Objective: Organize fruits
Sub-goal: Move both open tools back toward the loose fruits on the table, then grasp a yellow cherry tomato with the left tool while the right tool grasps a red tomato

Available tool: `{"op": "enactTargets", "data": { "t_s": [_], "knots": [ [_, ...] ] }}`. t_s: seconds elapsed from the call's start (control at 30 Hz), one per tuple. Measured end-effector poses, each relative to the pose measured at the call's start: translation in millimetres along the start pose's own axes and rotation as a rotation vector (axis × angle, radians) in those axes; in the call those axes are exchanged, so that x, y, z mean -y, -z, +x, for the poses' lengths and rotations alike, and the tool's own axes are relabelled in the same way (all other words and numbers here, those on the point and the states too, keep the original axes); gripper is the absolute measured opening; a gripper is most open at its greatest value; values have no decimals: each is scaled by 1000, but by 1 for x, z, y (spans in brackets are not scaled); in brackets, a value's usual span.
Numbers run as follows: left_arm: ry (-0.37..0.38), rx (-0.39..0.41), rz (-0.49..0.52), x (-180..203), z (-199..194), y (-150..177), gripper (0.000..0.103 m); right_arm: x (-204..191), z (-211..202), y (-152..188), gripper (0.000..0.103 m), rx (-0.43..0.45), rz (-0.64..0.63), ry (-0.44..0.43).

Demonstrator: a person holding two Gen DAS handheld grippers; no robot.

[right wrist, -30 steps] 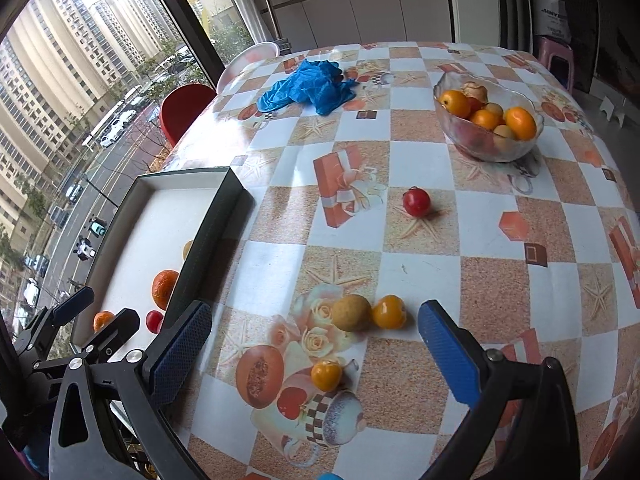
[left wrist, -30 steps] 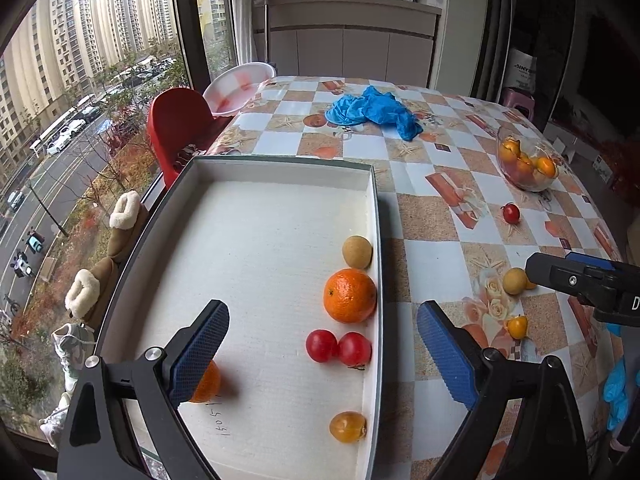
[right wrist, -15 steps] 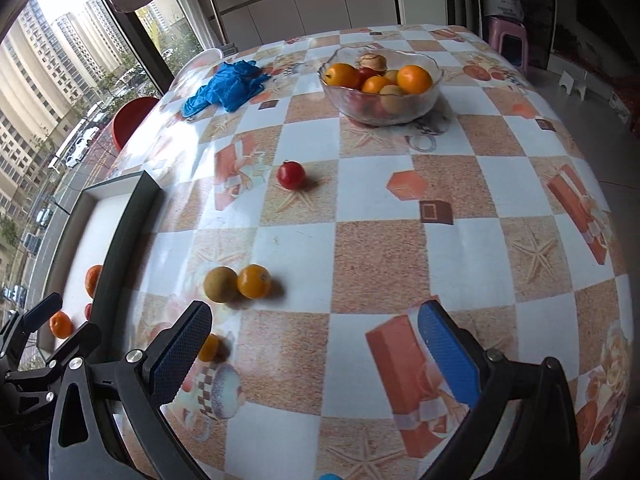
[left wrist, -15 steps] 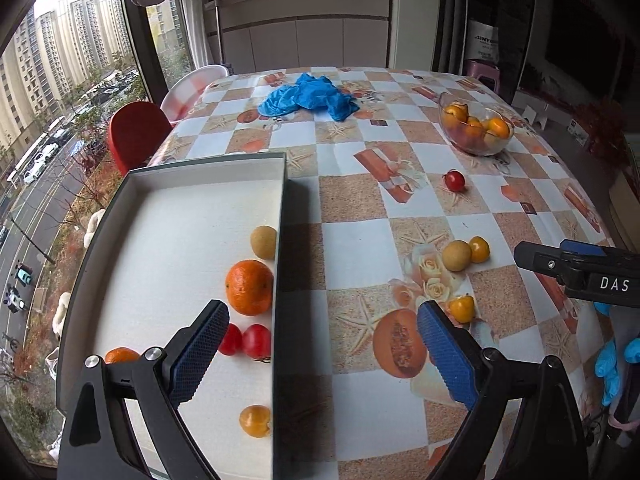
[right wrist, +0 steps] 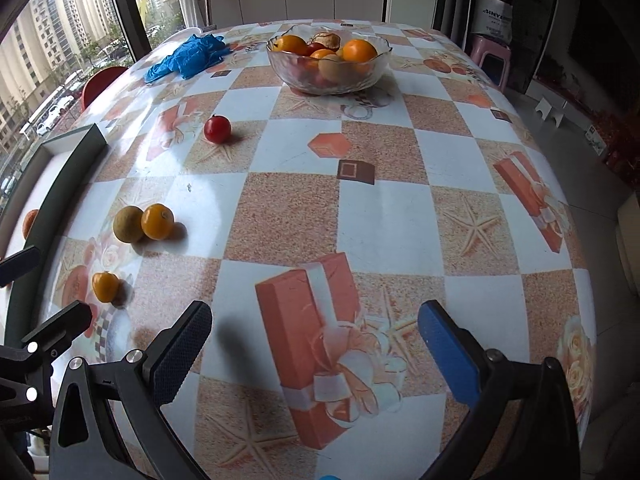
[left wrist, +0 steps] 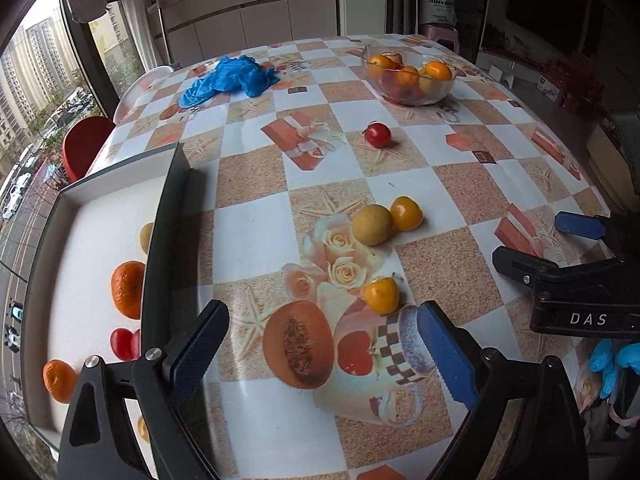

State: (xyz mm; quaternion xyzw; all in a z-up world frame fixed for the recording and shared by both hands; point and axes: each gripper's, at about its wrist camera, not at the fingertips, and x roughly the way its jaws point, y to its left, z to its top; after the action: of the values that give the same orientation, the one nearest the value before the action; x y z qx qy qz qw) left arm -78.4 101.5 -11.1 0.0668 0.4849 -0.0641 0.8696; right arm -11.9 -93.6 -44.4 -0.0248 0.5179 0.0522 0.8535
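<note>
Left wrist, claw [left wrist: 320,354] agape, tray edge [left wrist: 164,240] beside

Left gripper [left wrist: 322,346]: black frame, silver screws, blue ribbed pads. Right gripper [right wrist: 316,350]: identical, marked "DAS". Blue-gloved hand [left wrist: 614,364] at four o'clock.

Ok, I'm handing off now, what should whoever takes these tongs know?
Left tongs: open, empty, low over the checkered tablecloth near the lone small yellow fruit.
Right tongs: open, empty, over bare cloth.
Done: the white shallow tray holds a large orange, a smaller orange, red tomatoes and more, partly hidden by its wall.
Left: loose on the table are that yellow fruit, a tan round fruit touching a second yellow one, and a red tomato. The clear glass bowl is full of fruit.
</note>
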Motion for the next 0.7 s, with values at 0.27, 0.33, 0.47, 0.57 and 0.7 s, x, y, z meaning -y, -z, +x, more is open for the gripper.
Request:
{"op": "enactTargets", "data": {
  "t_s": [0.27,0.33,0.47,0.57,0.7],
  "knots": [
    [7,-56,16,17,18,-4,65,5,0,10,103,27,-27,4],
    [13,-58,4,17,19,-6,60,5,0,10,103,29,-35,3],
    [48,-59,12,21,18,-6,34,5,0,11,103,35,-38,3],
    [45,-58,21,24,17,-5,23,5,0,12,103,48,-42,2],
    [67,-62,13,17,14,0,22,5,-1,14,103,56,-59,-4]
  ]
}}
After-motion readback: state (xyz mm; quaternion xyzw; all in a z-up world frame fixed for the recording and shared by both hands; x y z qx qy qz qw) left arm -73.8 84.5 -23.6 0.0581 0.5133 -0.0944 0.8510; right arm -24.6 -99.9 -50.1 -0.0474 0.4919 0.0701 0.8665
